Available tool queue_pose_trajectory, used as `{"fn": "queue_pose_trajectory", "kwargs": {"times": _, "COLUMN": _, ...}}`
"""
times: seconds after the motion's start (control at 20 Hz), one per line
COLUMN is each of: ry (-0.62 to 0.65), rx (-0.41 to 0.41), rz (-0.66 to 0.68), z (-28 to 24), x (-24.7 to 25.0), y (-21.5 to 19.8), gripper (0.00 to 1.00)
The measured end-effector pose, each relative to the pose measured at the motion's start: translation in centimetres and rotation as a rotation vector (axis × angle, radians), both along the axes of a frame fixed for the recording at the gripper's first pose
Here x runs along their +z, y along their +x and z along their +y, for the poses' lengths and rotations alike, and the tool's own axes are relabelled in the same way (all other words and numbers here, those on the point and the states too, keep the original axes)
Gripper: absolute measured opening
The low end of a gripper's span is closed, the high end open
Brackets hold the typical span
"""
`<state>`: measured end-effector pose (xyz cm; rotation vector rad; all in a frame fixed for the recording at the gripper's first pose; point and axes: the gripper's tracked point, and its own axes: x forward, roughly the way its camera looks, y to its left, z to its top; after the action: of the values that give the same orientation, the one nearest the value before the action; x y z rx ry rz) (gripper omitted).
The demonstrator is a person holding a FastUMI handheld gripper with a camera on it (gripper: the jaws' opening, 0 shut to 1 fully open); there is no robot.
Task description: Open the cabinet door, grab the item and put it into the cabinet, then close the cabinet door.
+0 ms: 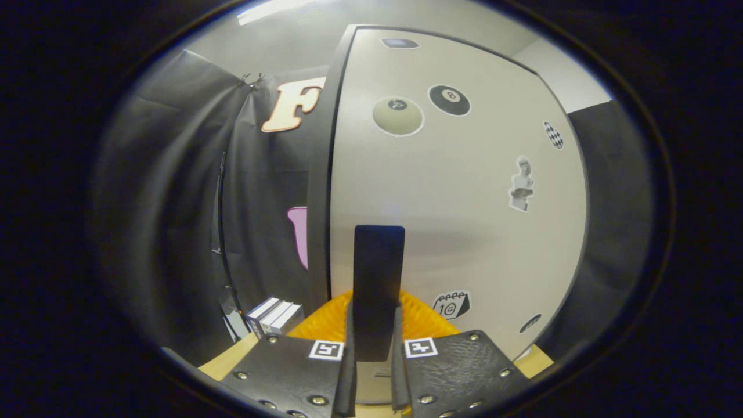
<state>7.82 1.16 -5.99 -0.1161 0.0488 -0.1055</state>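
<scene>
While the gripper (374,348) clamps a black slab (378,278) — cabinet door (464,220) ahead, closed.

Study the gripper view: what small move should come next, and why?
Probably pull back and swing, to draw the cabinet door open. The gripper has both fingers pressed on the black handle, and the door looks shut or nearly so, so the orange item cannot yet go in.

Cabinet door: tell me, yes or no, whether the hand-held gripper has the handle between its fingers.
Yes, the black handle on the cabinet door stands between the hand-held gripper's fingers, which press on both its sides.
</scene>
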Motion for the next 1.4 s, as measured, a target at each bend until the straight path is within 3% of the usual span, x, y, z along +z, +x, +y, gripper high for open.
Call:
{"fn": "queue_pose_trajectory", "kwargs": {"times": 0.55, "ry": -0.003, "rx": -0.045, "rz": -0.006, "z": -0.3, "x": 0.0, "y": -1.2, "gripper": 0.24}}
{"fn": "queue_pose_trajectory", "kwargs": {"times": 1.4, "ry": 0.007, "rx": -0.154, "rz": 0.010, "z": -3.9, "x": 1.1, "y": -13.0, "gripper": 0.23}}
